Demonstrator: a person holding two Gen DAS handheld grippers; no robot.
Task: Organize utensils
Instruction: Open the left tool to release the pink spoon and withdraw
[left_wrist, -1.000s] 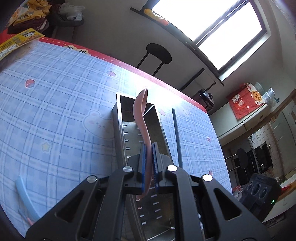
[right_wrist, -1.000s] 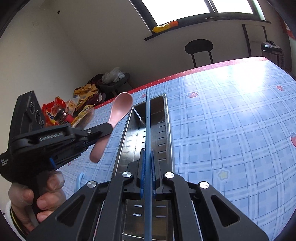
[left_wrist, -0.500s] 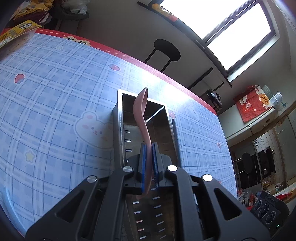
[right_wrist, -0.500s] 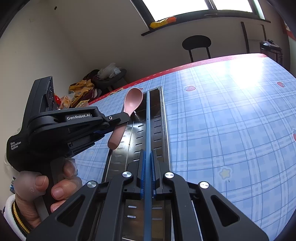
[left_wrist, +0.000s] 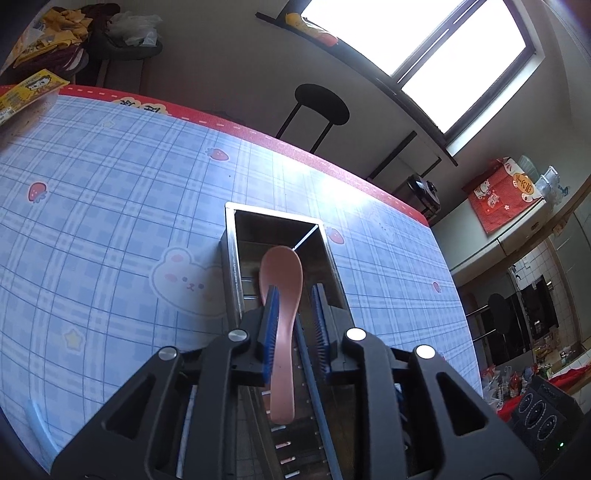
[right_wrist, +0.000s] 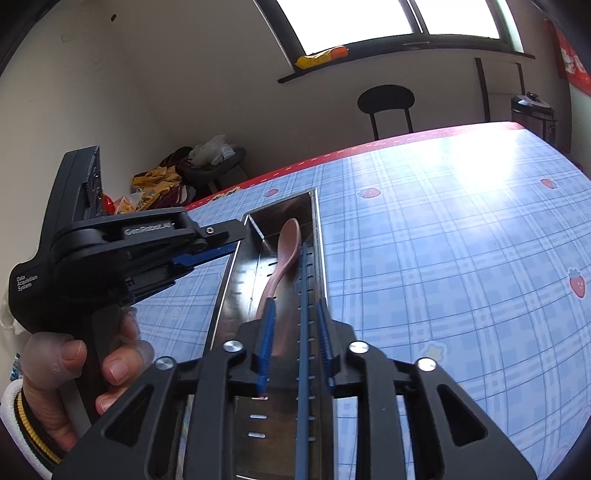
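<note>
risk, judged: the left gripper hangs just over the metal holder, jaws opening, pads now standing clear of the pink spoon, which is seen from the right wrist view lying inside the holder's channel, bowl toward the far end. if this gripper is lifted crookedly, the spoon's handle could be snagged by a pad and flicked out. the holder itself could be nudged along the slick tablecloth.

the right gripper is likewise opening, a blue chopstick seen between the pads but not pressed by them; it lies along the holder's right side, beside the spoon. a careless pull-back could drag it over the low rim.

around: a snack packet at the table's far left edge, a heap of bags on a seat beyond, a black stool past the table's red border, a window above. nothing is seen standing between grippers and holder; the two grippers crowd each other closely, and a knock between them is the likeliest trouble.
</note>
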